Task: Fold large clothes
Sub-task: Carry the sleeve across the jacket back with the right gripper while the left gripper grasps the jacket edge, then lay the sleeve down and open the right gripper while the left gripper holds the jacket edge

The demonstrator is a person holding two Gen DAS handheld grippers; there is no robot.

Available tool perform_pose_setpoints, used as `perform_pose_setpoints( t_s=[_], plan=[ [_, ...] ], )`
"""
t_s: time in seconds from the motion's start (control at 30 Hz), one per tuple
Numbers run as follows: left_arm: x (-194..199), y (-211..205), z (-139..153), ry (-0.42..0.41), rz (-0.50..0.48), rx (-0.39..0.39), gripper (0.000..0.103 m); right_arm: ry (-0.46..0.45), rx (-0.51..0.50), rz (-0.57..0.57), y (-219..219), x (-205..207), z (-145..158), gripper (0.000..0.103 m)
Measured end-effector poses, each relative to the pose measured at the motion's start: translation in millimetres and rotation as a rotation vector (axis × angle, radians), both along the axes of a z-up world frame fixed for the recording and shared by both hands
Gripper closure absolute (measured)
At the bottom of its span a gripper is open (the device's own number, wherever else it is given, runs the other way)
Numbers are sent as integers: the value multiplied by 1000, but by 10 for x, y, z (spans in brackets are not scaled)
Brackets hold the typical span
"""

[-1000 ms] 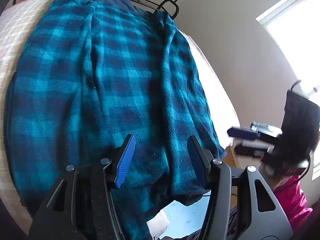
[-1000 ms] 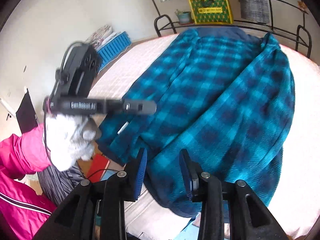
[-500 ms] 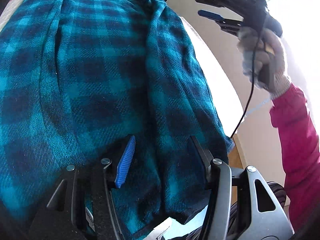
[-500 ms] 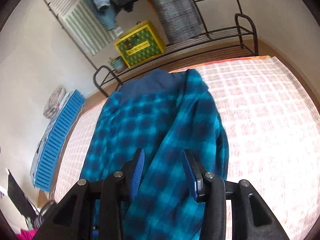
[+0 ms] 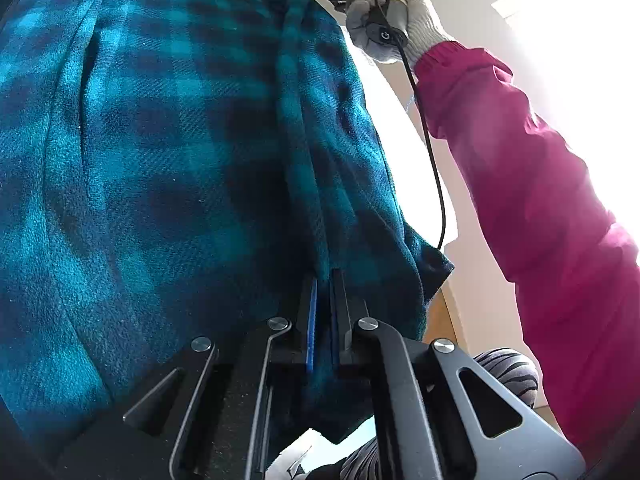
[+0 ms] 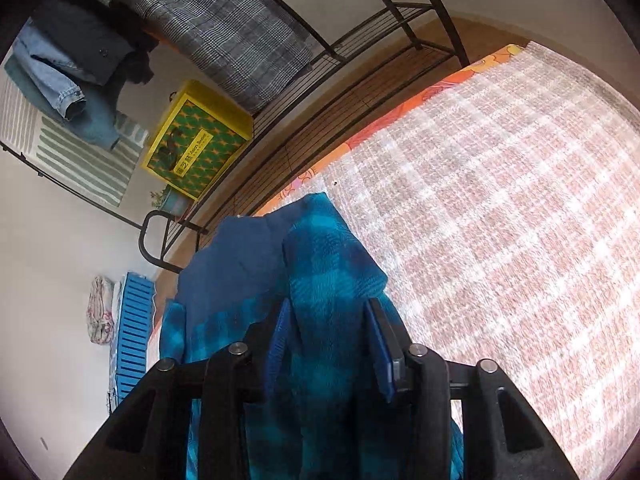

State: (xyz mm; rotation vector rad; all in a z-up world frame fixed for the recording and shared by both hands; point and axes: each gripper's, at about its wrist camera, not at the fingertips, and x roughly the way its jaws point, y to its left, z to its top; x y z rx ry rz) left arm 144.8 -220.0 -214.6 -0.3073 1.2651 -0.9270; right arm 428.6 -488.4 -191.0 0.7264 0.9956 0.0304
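Left tool (image 5: pixel 322 312): clamped tight on the near hem of the plaid robe (image 5: pixel 160 160), pinning that corner for the fold.
Right tool (image 6: pixel 330 332): jaws closing around the far collar end, fabric between them.
Robe: spread lengthwise on the bed (image 6: pixel 500 200).

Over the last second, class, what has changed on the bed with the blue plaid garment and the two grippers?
The left gripper shut on a ridge of the plaid garment. The right gripper swung across to its far end; its jaws are closing around a fold there. The garment stayed spread on the bed cover.
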Motion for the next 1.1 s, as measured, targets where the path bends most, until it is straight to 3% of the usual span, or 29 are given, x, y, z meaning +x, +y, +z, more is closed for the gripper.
perform_pose_setpoints(
  t_s=[0.03,0.1,0.3,0.37,0.53,0.7,0.8,0.83,0.9,1.03,1.1],
  plan=[
    [-15,-12,5,-6,-6,2,100,1,-38,11,50,31,32,94],
    [-42,-43,13,-16,-18,6,101,-2,-112,44,162,71,114,99],
    [-90,-168,14,-7,-35,-19,101,-58,-460,141,611,116,584,102],
    [-93,-172,8,-10,-34,-18,102,-97,-532,194,844,154,715,102],
    [-68,-108,-31,12,-6,-17,102,-100,-714,357,1479,423,558,102],
    [-108,-66,-54,8,-2,-1,102,-24,-669,392,1701,609,-12,101],
    [-106,-70,-99,20,0,9,102,37,-622,425,1693,622,-183,87],
    [-101,-102,-97,16,1,11,102,22,-588,422,1653,588,-105,78],
    [-81,-98,-56,12,14,10,102,-17,-491,399,1507,475,129,73],
    [-53,-18,-1,33,47,3,101,-107,-440,371,1216,25,703,73],
    [-28,59,52,22,62,7,91,-121,-420,366,1075,-304,920,72]
  ],
)
